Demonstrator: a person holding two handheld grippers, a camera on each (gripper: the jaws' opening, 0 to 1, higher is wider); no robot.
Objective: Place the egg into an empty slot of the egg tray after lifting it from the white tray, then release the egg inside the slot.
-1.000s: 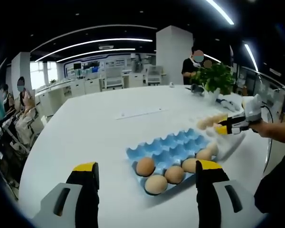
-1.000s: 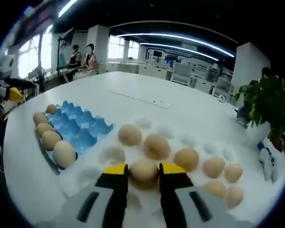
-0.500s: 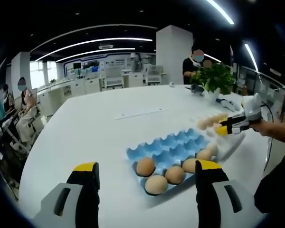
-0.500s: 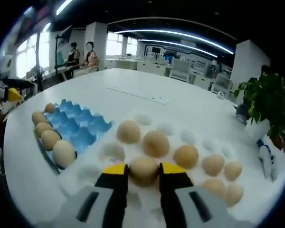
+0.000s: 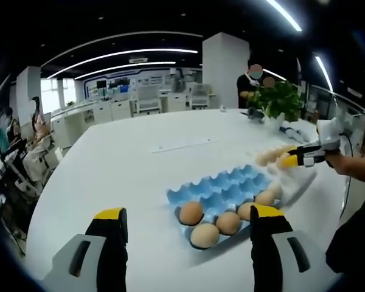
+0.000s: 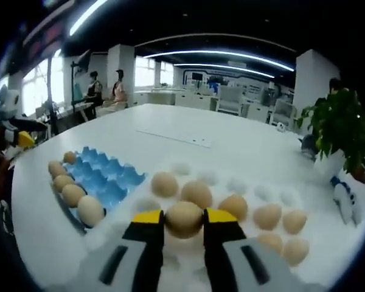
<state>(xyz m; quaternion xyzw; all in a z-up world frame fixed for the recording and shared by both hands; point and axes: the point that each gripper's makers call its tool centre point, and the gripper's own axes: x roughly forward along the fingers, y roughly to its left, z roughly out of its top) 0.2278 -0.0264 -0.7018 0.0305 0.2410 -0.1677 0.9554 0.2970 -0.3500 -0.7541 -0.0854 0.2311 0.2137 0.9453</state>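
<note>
My right gripper [image 6: 184, 222] is shut on a brown egg [image 6: 184, 219] and holds it a little above the white tray [image 6: 243, 194], which carries several more eggs. To its left lies the blue egg tray [image 6: 100, 173] with several eggs along its near edge and empty slots behind. In the left gripper view the blue egg tray [image 5: 222, 190] lies ahead on the white table, the white tray [image 5: 301, 179] beyond it. My left gripper [image 5: 185, 234] stands open above the table, nothing between its fingers. The right gripper [image 5: 298, 159] enters that view from the right.
The big white round table [image 5: 121, 176] holds a long white strip [image 5: 182, 145] at its middle. A potted green plant [image 6: 340, 131] stands at the table's far right, with small items near it. People stand beyond the table, and desks line the room.
My right gripper has lifted the egg up off the white tray. The left gripper has hardly moved; its view has shifted slightly.
</note>
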